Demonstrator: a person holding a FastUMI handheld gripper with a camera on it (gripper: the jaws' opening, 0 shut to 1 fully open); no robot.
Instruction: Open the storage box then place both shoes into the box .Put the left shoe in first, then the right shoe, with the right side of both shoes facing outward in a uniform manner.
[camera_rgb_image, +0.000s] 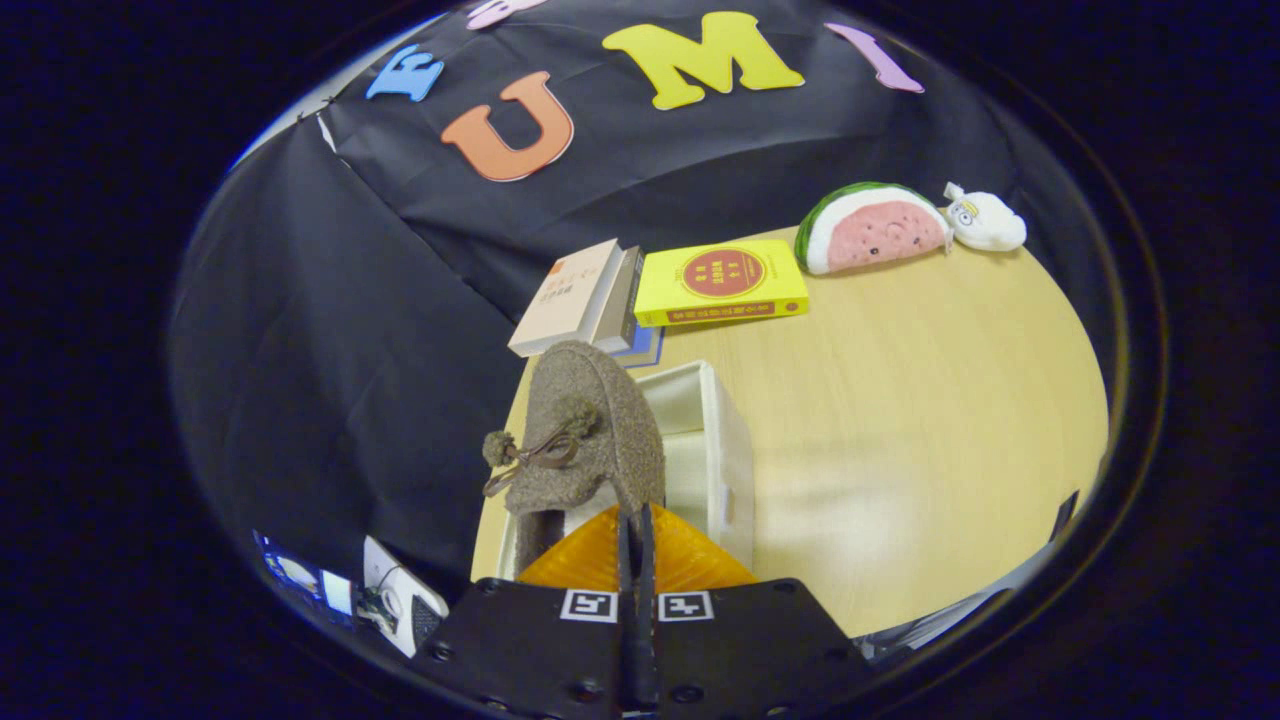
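A fuzzy brown-grey shoe (590, 430) with a small pom-pom and brown lace hangs from my gripper (635, 515), toe pointing away. The two fingers are pressed together on the rim of its heel opening. The shoe is held above the open white storage box (728, 450), which lies on the pale wooden table (900, 420) just ahead of the fingers. Part of the box's inside shows to the right of the shoe; the rest is hidden behind the shoe and the fingers.
Beyond the box lie a stack of books (585, 295) and a yellow book (722, 282). Farther back right sit a watermelon-slice plush (868, 228) and a small white plush (985, 222). The table's edge runs left of the box.
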